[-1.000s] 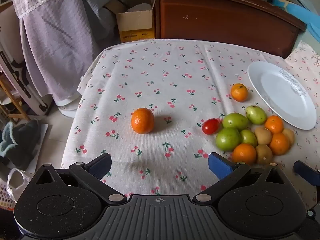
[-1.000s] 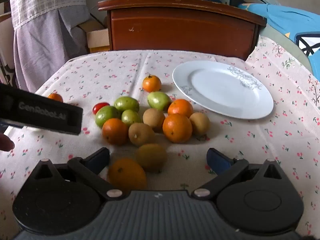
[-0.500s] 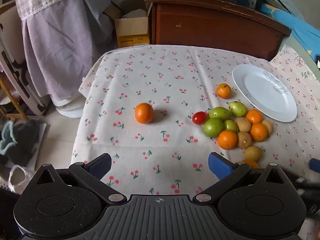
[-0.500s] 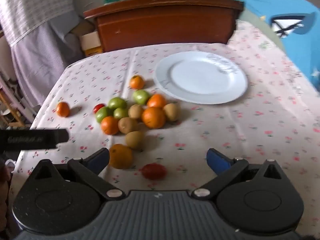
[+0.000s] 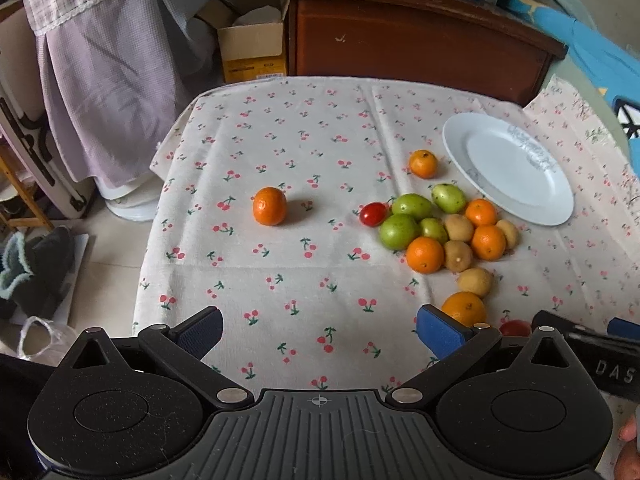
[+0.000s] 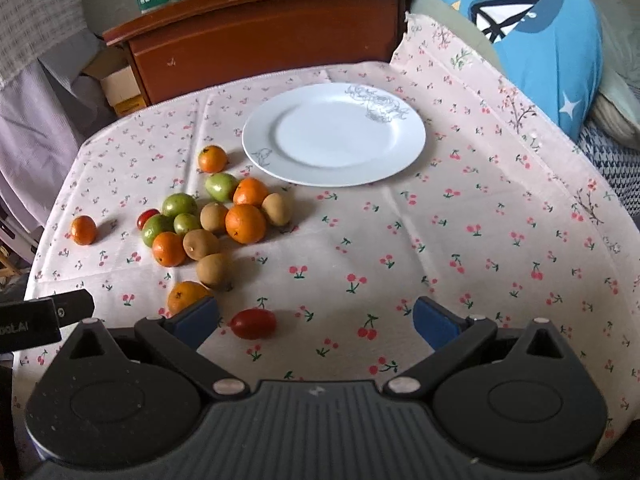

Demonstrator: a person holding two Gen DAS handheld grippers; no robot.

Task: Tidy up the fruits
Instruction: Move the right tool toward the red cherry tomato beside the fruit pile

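While both claws hang empty above the tabletop, the scene reads as follows.

Left claw point(image 5: 318, 332): blue pads set wide apart, gripping nothing.

Right claw point(image 6: 316, 322): pads likewise spread, gripping nothing; an oval red cherry tomato point(image 6: 253, 323) lies on the cloth just ahead, nearer its left pad.

Fruit position: a loose cluster of round orange mandarins, green fruits and brown kiwis point(image 6: 218, 218) lies ahead and left of the right claw, ahead and right of the left claw. One separate orange mandarin point(image 5: 270, 211) lies well ahead of the left claw, apart from the cluster.

Destination: the round white ceramic plate point(image 6: 400, 160) lies beyond the cluster, bare, so no sorting is judged done.

Reason for posture: open claws held short of the fruit suit an approach before the first pick.

Surface: white cherry-print tablecloth point(image 5: 312, 152) covers the tabletop.

Hidden or unclear: the nearest orange mandarin point(image 6: 185, 295) is partly covered by the right claw's left pad. The green fruits' species cannot be determined. The tabletop's near edge is blocked by both claw bodies.
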